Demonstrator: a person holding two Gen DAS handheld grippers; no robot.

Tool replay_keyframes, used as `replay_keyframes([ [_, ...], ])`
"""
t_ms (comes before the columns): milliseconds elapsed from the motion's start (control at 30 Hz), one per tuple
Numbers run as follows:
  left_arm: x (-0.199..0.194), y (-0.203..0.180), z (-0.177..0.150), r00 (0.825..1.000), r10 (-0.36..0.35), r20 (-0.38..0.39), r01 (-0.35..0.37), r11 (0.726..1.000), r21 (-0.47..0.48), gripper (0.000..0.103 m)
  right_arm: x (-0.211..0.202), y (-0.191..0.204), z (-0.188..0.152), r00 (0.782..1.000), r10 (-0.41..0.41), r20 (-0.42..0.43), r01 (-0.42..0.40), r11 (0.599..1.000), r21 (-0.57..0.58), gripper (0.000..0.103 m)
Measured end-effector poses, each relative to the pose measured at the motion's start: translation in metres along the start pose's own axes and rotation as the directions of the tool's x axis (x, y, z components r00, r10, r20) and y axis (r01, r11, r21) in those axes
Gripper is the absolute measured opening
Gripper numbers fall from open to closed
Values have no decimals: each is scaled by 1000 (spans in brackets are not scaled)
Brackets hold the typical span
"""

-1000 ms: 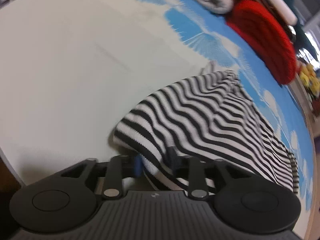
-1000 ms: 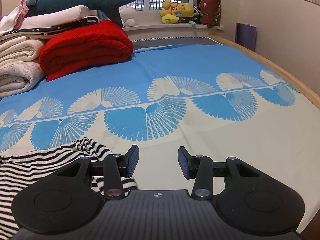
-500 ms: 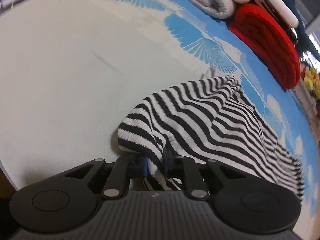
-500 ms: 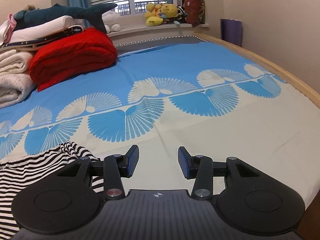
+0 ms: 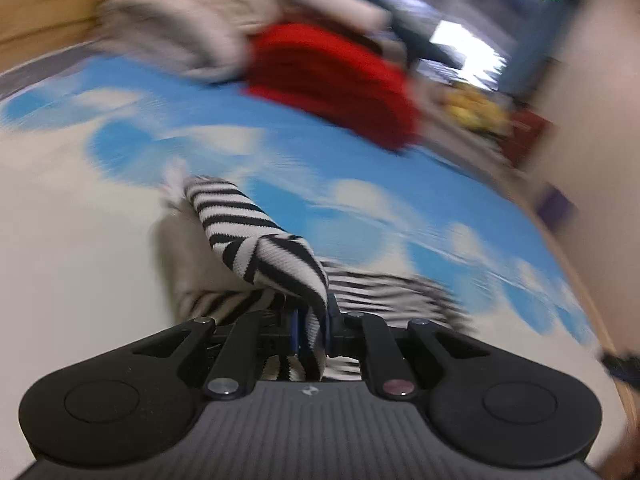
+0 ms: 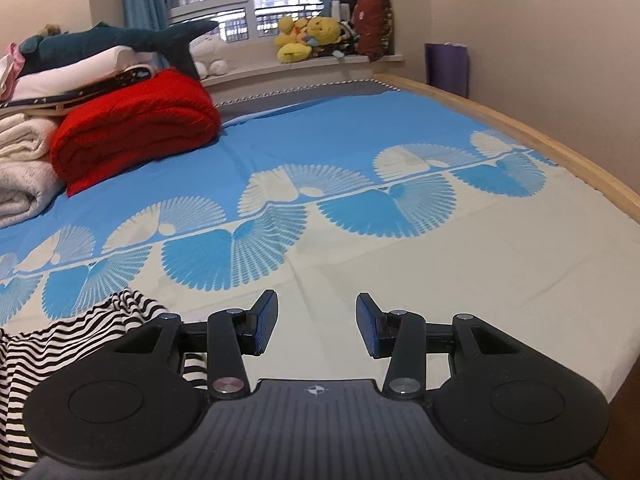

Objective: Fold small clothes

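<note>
While left gripper jaws close, pinching striped garment, right gripper tilts down, jaws released.

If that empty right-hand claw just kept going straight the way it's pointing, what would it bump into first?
Most likely the bare cream part of the blue fan-patterned bedsheet. The open right claw points downward at it, with nothing in between; the black-and-white striped garment lies off to its left.

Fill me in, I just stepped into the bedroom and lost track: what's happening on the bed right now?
A person is folding a black-and-white striped garment on the bed's blue and cream sheet. The left gripper has the striped cloth between its pads, its jaws closing on it, with the fabric raised off the sheet; that view is blurred. The right gripper is open and empty over bare sheet, beside the garment's edge. A folded red blanket sits farther back.
</note>
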State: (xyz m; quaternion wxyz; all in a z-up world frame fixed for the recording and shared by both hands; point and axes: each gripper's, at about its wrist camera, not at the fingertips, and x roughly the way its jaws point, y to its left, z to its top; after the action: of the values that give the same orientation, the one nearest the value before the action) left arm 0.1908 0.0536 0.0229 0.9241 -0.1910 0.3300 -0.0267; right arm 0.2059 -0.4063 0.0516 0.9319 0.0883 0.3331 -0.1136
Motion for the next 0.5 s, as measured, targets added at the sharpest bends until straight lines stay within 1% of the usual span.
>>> replay_keyframes([
  [33,-1,-22,-7,998,-61,4,61,997,54,10,-2,-3,-1,1000,-3,6,3,1000,2,45],
  [67,-2,-44,-13,993,-120,0,120,987,108,7,-4,-6,-1,1000,-4,10,4,1000,3,45],
  [100,-1,-67,-23,981,-195,-20,196,966,168,3,-6,-9,-2,1000,-4,13,4,1000,0,45],
  [133,1,-89,-35,965,-256,-58,262,938,226,3,-8,-11,-3,1000,-3,16,3,1000,-5,45],
  [167,6,-109,-49,954,-283,-102,301,910,285,3,-10,-13,-4,1000,-1,18,2,1000,-11,45],
  [200,14,-130,-66,940,-300,-163,339,877,341,3,-11,-14,-5,1000,0,21,0,1000,-20,45],
  [233,22,-141,-80,927,-309,-213,369,854,366,3,-13,-14,-6,1000,2,24,-1,1000,-30,45],
  [267,29,-150,-92,910,-318,-266,401,838,370,3,-15,-15,-7,1000,6,27,-5,999,-41,45],
  [333,40,-163,-111,855,-336,-395,483,793,371,5,-16,-16,-7,999,22,27,-20,999,-49,45],
  [367,41,-168,-115,833,-328,-446,511,766,391,9,-16,-16,-7,999,35,21,-34,998,-45,45],
  [400,39,-172,-114,823,-318,-471,529,733,429,13,-14,-16,-6,999,50,13,-50,998,-41,45],
  [433,34,-171,-108,825,-316,-469,534,709,461,16,-12,-15,-6,997,73,1,-73,997,-35,45],
  [467,28,-169,-99,829,-318,-460,534,693,484,26,-9,-13,-5,995,95,-10,-95,995,-32,45],
  [500,21,-162,-83,837,-318,-445,527,689,497,35,-5,-9,-4,992,122,-25,-122,992,-32,45],
])
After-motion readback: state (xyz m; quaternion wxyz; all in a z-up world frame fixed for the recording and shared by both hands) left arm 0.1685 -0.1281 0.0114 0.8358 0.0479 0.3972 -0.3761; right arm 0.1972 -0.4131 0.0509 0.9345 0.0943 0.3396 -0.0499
